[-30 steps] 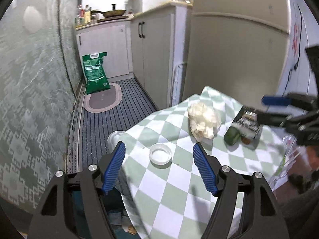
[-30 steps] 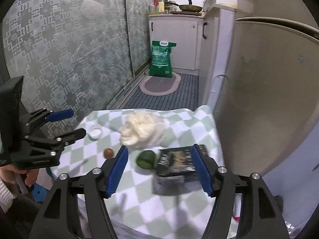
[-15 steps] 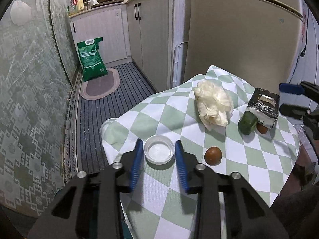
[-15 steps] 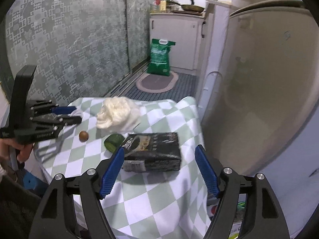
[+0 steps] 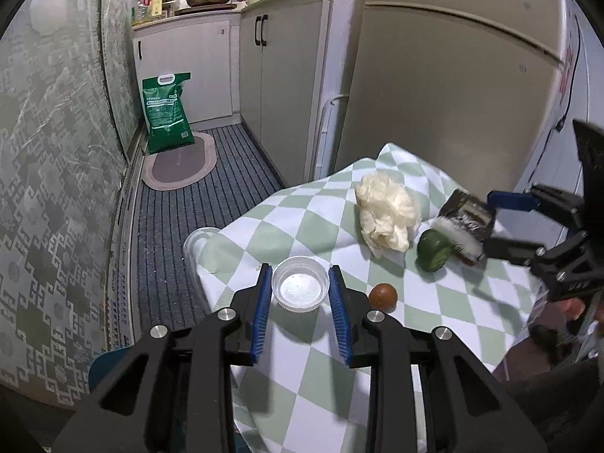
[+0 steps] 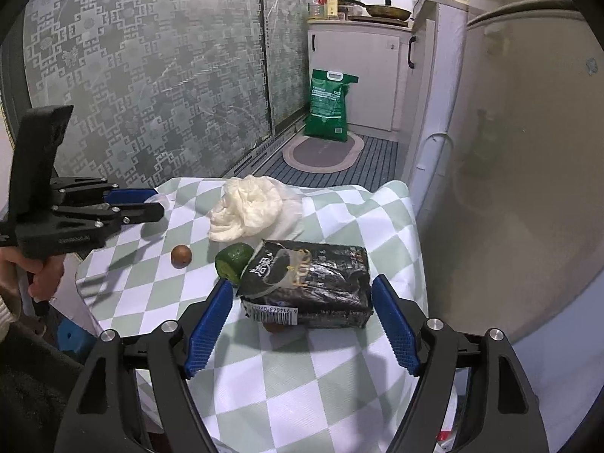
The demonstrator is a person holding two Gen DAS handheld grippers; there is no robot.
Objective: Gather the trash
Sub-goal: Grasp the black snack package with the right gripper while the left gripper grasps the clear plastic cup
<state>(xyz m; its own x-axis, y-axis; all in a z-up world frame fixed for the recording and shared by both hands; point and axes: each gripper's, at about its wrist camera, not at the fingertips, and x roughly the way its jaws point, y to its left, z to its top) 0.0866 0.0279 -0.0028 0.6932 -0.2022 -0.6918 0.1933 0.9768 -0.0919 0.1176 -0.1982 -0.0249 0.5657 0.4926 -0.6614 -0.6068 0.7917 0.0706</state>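
On the black packet, a barcode shows; lettering unreadable.

Tablecloth green-and-white checked; packet black, silver print; lime green; crumpled bag cream; gripper pads blue.

Lid left of nut

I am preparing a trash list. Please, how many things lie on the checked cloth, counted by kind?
Clear plastic lid: 1
Crumpled white paper wad: 1
Green fruit piece: 1
Small brown round things: 2
Black packet: 1
Total: 6
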